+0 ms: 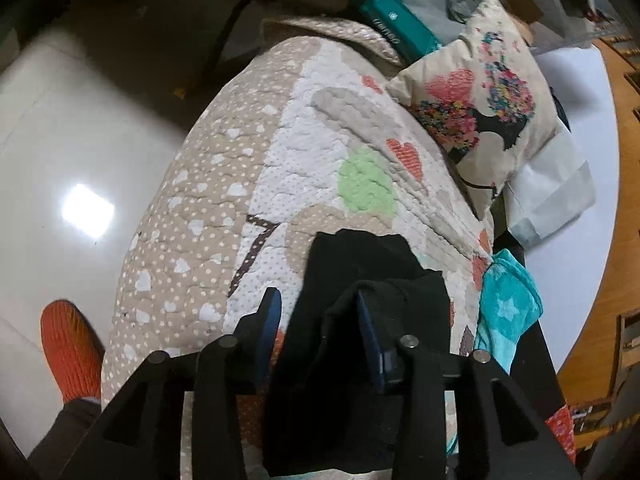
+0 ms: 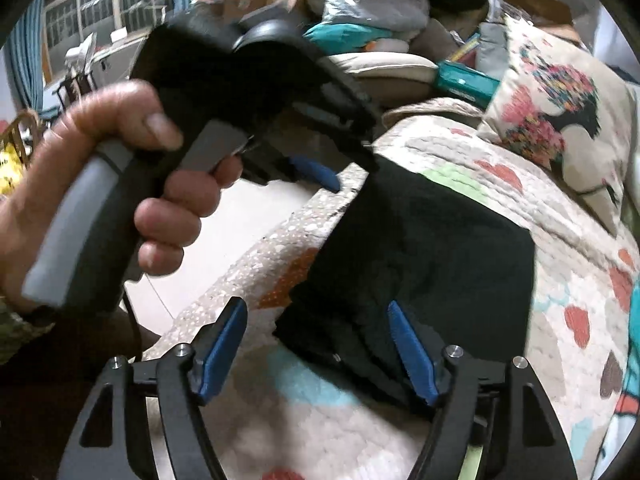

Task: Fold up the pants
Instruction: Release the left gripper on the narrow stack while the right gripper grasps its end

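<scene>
At the far left of the left wrist view, a glossy pale floor [image 1: 80, 128] and an orange-socked foot [image 1: 70, 354] are seen beside a quilted bed cover [image 1: 224, 184] patterned with hearts and dots. Toward the middle, the left gripper [image 1: 318, 322] is held with its blue pads [image 1: 272, 320] apart, and black cloth is draped between them and over the right-hand finger; whether it is pinched cannot be told. The black pants [image 1: 360, 276] are spread on the quilt just ahead, already folded into a compact dark block. Further right, a floral cushion [image 1: 480, 108] and a turquoise star-print towel [image 1: 508, 304] are seen.

In the right wrist view, a hand [image 2: 100, 184] gripping the other tool's handle fills the left. The right gripper [image 2: 316, 320] is held wide, its right pad [image 2: 412, 348] resting on the near edge of the pants [image 2: 432, 240], nothing clamped.

The step is judged to be a fold being laid down or smoothed. It would be done well if both near corners are taken evenly, the layer is carried over squarely, and edges are aligned before release, since the soft matte fabric may slump and wrinkle.
</scene>
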`<state>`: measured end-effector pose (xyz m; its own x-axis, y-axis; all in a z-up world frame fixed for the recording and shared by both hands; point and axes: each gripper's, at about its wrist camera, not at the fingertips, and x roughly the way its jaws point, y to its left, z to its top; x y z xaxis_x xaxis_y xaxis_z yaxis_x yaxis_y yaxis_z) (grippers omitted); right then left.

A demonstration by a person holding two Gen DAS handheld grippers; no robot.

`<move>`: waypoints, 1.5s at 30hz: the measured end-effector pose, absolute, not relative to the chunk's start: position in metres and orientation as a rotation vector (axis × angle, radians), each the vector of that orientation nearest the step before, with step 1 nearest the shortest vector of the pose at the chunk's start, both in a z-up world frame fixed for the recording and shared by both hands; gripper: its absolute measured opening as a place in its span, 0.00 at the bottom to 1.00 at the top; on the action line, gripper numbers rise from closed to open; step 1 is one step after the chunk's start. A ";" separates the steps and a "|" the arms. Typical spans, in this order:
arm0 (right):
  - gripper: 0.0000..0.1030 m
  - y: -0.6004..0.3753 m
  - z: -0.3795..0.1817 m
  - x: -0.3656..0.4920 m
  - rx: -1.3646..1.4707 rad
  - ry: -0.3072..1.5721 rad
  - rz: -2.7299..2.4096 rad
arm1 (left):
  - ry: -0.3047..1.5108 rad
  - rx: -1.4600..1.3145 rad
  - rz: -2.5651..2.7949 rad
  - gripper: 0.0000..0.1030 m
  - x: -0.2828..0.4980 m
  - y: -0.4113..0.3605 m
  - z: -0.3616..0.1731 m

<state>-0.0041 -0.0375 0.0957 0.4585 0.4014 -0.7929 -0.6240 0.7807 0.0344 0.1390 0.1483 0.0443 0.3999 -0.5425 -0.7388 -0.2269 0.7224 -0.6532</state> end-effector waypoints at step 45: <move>0.76 -0.193 0.091 0.055 0.277 0.978 0.370 | 1.024 -0.453 -0.131 0.69 0.084 0.095 0.074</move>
